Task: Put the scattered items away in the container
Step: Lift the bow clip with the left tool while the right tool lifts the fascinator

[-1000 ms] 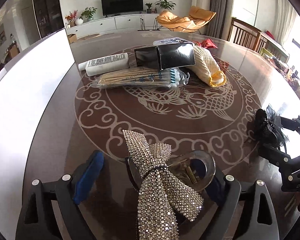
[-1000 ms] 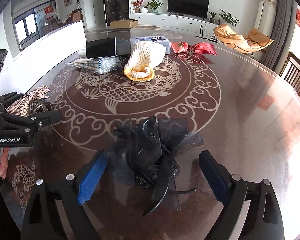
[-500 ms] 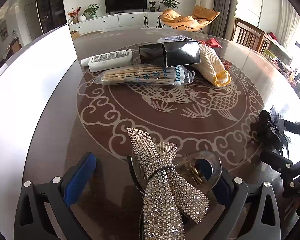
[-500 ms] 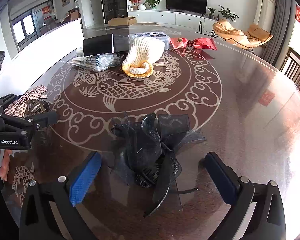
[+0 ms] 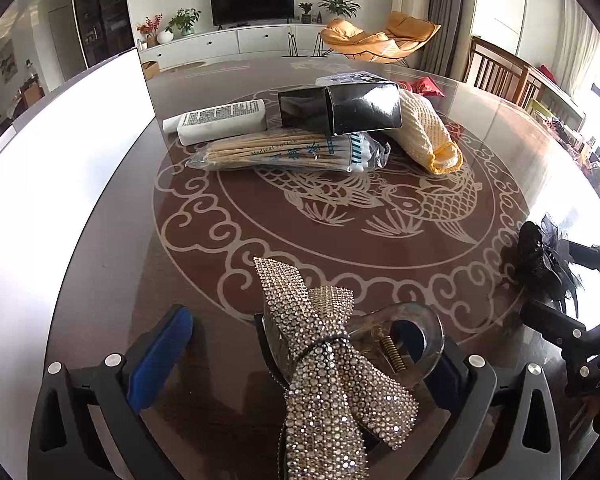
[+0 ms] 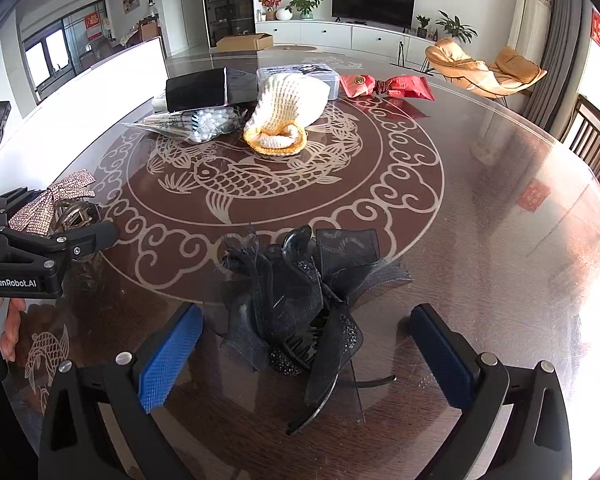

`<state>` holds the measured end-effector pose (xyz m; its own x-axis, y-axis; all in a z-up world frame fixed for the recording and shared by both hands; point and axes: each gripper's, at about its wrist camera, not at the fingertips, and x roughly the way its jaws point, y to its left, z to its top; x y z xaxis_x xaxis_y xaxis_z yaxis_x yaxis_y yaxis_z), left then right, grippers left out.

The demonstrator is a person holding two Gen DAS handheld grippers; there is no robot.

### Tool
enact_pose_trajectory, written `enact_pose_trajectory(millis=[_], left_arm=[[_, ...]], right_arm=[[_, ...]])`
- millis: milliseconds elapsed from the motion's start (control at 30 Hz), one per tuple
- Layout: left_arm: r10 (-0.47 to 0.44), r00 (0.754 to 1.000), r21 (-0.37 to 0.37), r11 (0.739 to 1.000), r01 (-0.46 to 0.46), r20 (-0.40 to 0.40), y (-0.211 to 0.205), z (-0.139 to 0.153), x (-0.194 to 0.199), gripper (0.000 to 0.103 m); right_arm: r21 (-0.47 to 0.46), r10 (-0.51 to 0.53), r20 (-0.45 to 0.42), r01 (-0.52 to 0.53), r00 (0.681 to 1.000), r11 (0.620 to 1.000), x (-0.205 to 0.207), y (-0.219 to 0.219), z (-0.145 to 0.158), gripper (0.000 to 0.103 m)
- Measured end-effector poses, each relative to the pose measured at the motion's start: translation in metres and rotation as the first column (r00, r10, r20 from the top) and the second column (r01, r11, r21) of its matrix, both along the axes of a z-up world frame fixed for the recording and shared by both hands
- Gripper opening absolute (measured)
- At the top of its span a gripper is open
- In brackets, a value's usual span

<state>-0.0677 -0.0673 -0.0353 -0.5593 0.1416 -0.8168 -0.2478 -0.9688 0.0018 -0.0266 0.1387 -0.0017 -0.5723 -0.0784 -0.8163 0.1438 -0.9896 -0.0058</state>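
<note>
- The rhinestone bow clip runs past the bottom edge of the left view and covers most of that gripper's right pad.
- The clear box beyond the knitted pouch is half hidden; its label is too small to read.
- The black box hides part of the cotton swab bag.

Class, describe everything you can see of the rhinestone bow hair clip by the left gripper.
The rhinestone bow hair clip is a silvery, stone-studded bow, cinched at its knot by a dark band and fixed on a smoky translucent claw clip with a coiled metal spring. It lies on the table between the left gripper's open blue-padded fingers; whether a pad touches it is unclear.
</note>
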Motion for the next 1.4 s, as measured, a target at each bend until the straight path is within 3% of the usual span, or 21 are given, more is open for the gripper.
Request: enact_pose_trajectory(millis=[633, 867, 1133, 1233, 1300, 1333, 1400], left_arm=[[0.001, 1.000, 0.002, 1.000, -0.001, -0.002, 0.001, -0.002, -0.001, 0.103], [-0.061, 0.998, -0.003, 0.998, 0.061, 0.026, 0.001, -0.002, -0.003, 0.103], [-0.053, 0.998, -0.010, 0.999, 0.053, 0.036, -0.001, -0.002, 0.006, 0.103], [-0.027, 1.000, 0.004, 1.000, 0.027, -0.010, -0.005, 0.004, 0.012, 0.060], [-0.025, 1.000, 0.051, 0.998, 0.025, -0.003, -0.010, 0.007, 0.013, 0.058], [-0.031, 1.000, 0.072, 0.997, 0.031, -0.002, -0.011, 0.008, 0.015, 0.051], [-0.039, 0.999, 0.073, 0.997, 0.040, -0.011, -0.011, 0.010, 0.021, 0.049]], right_arm=[[0.000, 0.001, -0.001, -0.001, 1.000, 1.000, 0.000, 0.000, 0.000, 0.103], [0.000, 0.001, 0.000, -0.001, 1.000, 1.000, 0.000, 0.000, 0.000, 0.103], [0.000, 0.001, 0.000, -0.001, 1.000, 1.000, 0.000, 0.000, 0.000, 0.103], [0.000, -0.006, -0.003, 0.006, 1.000, 1.000, 0.000, 0.000, 0.000, 0.102], [-0.012, -0.015, -0.029, 0.015, 0.999, 1.000, 0.004, 0.001, 0.004, 0.082], [-0.020, -0.013, -0.045, 0.012, 0.999, 1.000, 0.007, 0.001, 0.007, 0.061], [-0.034, -0.016, -0.054, 0.014, 0.998, 0.999, 0.011, 0.002, 0.009, 0.048]])
